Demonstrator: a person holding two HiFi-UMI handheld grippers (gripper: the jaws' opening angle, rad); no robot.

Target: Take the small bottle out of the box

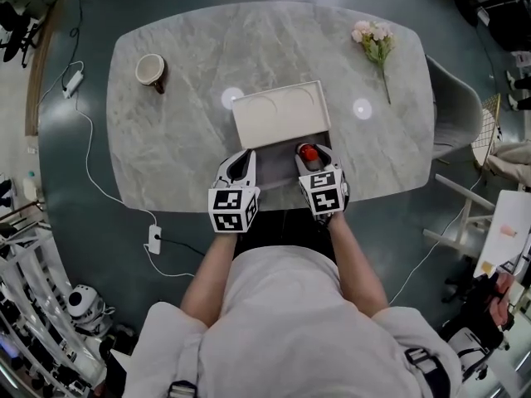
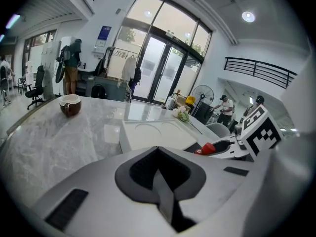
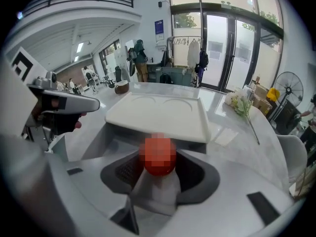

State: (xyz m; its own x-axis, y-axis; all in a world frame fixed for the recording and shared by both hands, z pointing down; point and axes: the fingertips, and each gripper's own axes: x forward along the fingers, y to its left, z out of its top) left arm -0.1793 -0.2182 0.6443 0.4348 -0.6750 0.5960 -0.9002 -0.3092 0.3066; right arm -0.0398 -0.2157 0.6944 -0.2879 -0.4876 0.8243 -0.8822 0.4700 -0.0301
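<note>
**Risk note: bottle bracketed, grip not yet proven**

Right claw (image 1: 314, 154): jaws stand wide, 1 on each side of the bottle (image 3: 156, 189). The pads sit close against its white body, but I see no squeeze, so I count it as bracketed, not held. Left claw (image 1: 246, 157): jaws together, nothing in them, tip just beside the box's near edge. Whether it touches the box (image 1: 282, 114) I cannot tell.

Bottle position: upright at the near end of the box, in the opening below the white top panel, red cap up. Not yet out.

What could go wrong, as I judge it:

1. Tip-over. If 1 pad meets the body before the other, the bottle gets shoved sideways and may topple inside the opening.
2. Slip. The body looks smooth and rounded. A light close followed by a lift could leave it behind or drop it back.
3. Snag. The panel's edge sits just behind the cap. A lift that drifts forward could catch the cap under it.
4. Box drag. Nothing visibly pins the box. If the bottle binds, the box may come with it, and the table (image 1: 191, 139) edge is near.
</note>
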